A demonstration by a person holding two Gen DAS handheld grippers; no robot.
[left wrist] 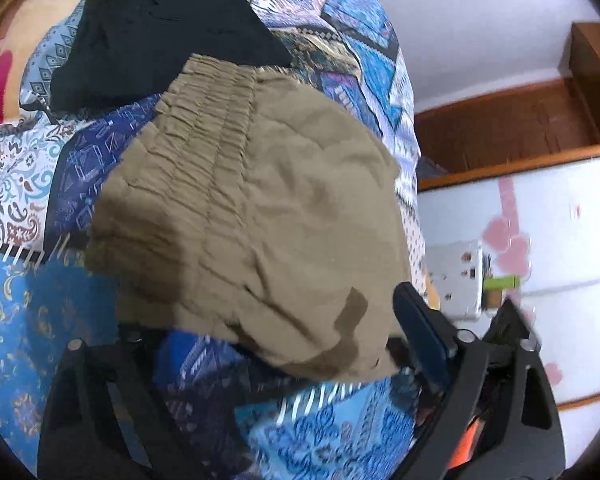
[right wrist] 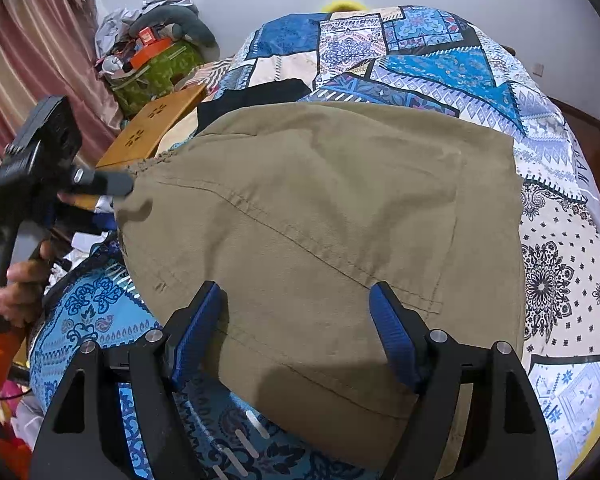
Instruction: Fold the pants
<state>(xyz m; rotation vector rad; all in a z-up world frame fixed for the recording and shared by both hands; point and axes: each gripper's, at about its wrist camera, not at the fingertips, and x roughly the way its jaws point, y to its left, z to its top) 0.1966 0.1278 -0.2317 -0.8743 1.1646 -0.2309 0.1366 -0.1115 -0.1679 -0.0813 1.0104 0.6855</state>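
Khaki cotton pants [right wrist: 320, 216] lie in a folded heap on the bed's blue patchwork quilt [right wrist: 440, 60], elastic waistband [left wrist: 208, 112] bunched toward the far side, a black garment [left wrist: 160, 28] just beyond it. The right gripper [right wrist: 296, 316] hangs over the near edge, blue-padded fingers [right wrist: 198, 332] spread wide with cloth beneath them, nothing pinched. The left gripper [left wrist: 260, 340] comes in at the pants' other side, held by a hand [right wrist: 20, 284]; one blue finger [left wrist: 420, 328] shows beside the fabric, the other hidden under it, jaws standing wide, gripping nothing I can see.
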